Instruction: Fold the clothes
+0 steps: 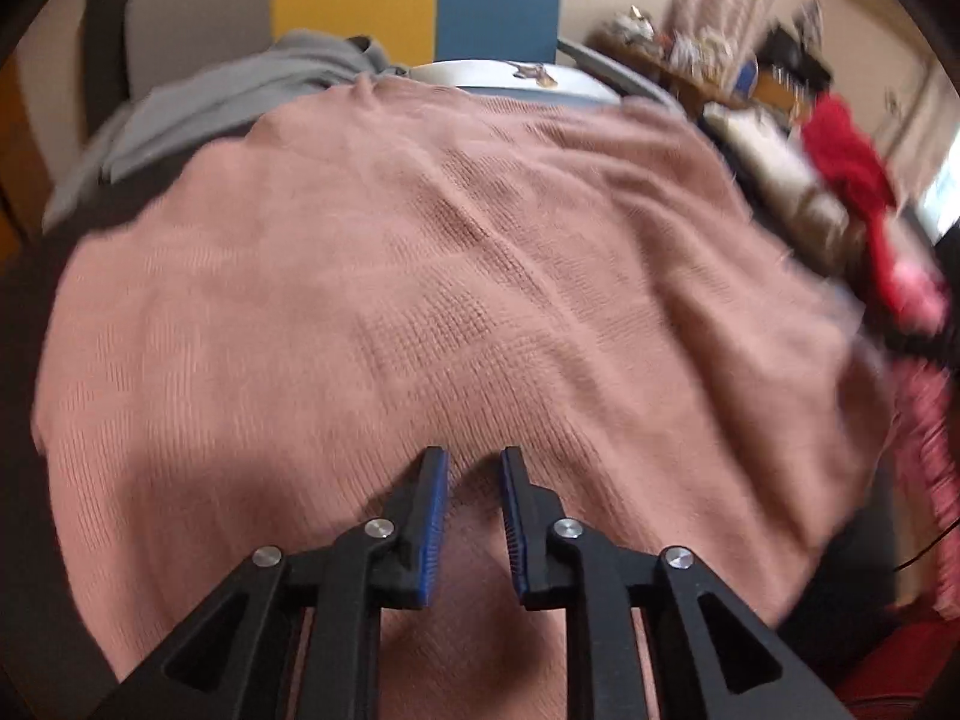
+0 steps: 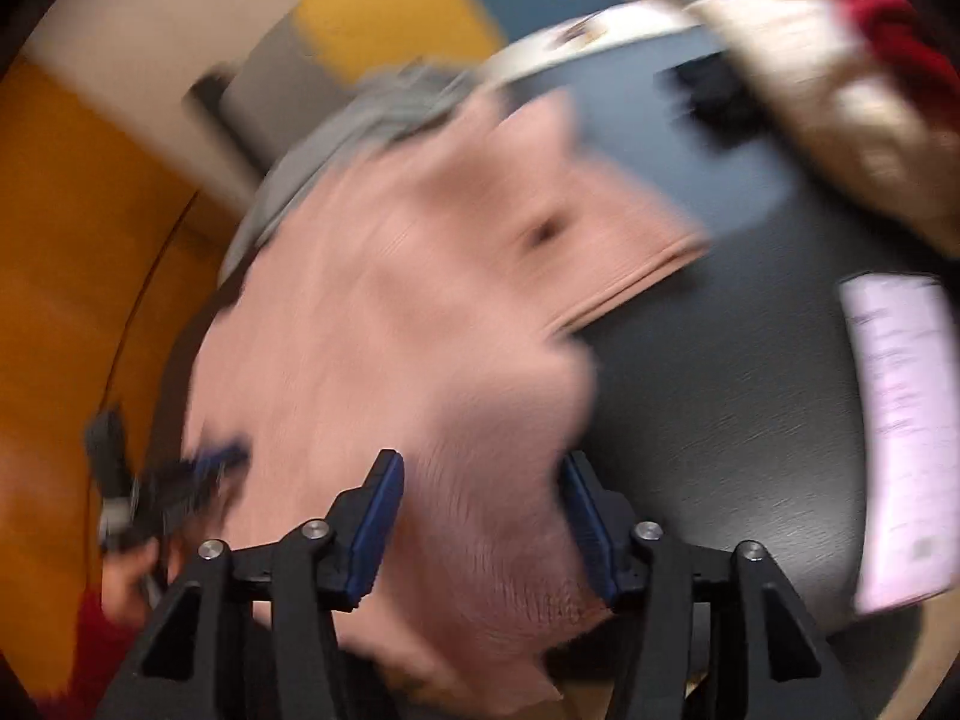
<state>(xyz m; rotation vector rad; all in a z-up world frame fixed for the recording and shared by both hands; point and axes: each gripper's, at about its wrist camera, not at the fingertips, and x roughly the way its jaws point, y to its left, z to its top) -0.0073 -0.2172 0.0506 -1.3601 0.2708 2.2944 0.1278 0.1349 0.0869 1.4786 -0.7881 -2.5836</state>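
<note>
A pink knit sweater [image 1: 450,270] lies spread over the dark table and fills most of the left wrist view. My left gripper [image 1: 474,462] hovers over its near part with the jaws a little apart and nothing pinched; knit shows through the gap. In the blurred right wrist view the same sweater [image 2: 420,300] lies partly folded, its ribbed hem toward the right. My right gripper [image 2: 480,468] stands wide over the sweater's near edge, and its pads do not press on the cloth. The left gripper [image 2: 198,468] appears blurred at the left, held by a hand [image 2: 126,570].
A grey garment [image 1: 240,96] lies behind the sweater. Red clothing [image 1: 852,162] and a beige garment [image 2: 840,90] sit at the right. A sheet of paper [image 2: 900,432] rests on the dark table [image 2: 720,390]. A white round object [image 1: 498,75] lies at the far edge, by a blue chair [image 1: 498,0].
</note>
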